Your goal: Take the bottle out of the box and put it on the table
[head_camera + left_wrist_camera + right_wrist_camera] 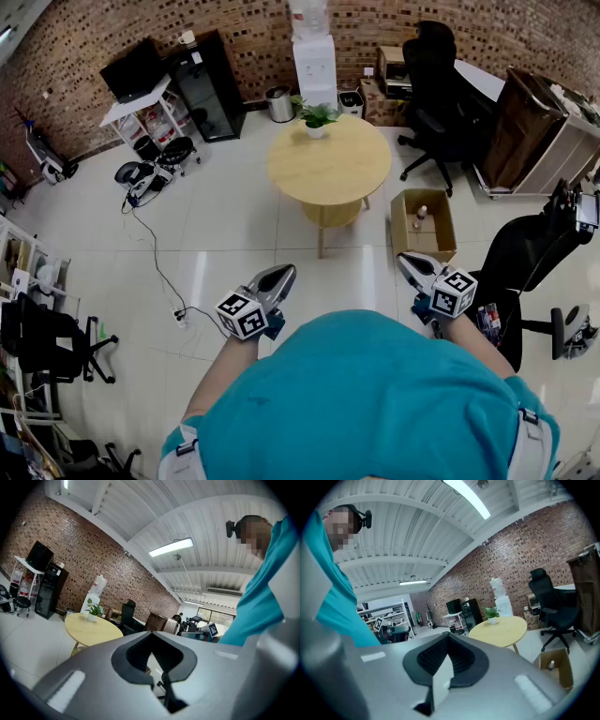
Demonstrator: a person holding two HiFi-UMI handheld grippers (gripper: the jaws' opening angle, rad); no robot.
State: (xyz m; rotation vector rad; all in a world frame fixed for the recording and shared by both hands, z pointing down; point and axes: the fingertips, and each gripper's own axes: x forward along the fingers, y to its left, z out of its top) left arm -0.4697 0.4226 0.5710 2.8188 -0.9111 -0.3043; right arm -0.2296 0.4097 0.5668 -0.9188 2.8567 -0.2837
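Office, brick wall point(94, 28), swivel chairs point(436, 84), water dispenser point(314, 61), round table point(328, 169)

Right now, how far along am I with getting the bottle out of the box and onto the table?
Nothing is done yet: the bottle sits in the box beside the table. Nothing is in hand: the left gripper and right gripper have shut, empty jaws, short of the box. Left to do: reach in, grasp, lift, set down.

Well ahead of the right gripper point(410, 265) jaws, the bottle point(421, 215) in the box point(446, 225) is too small to read — label and contents unclear. In the left gripper view, the left gripper point(152, 654) hides the floor just beyond its own jaws.
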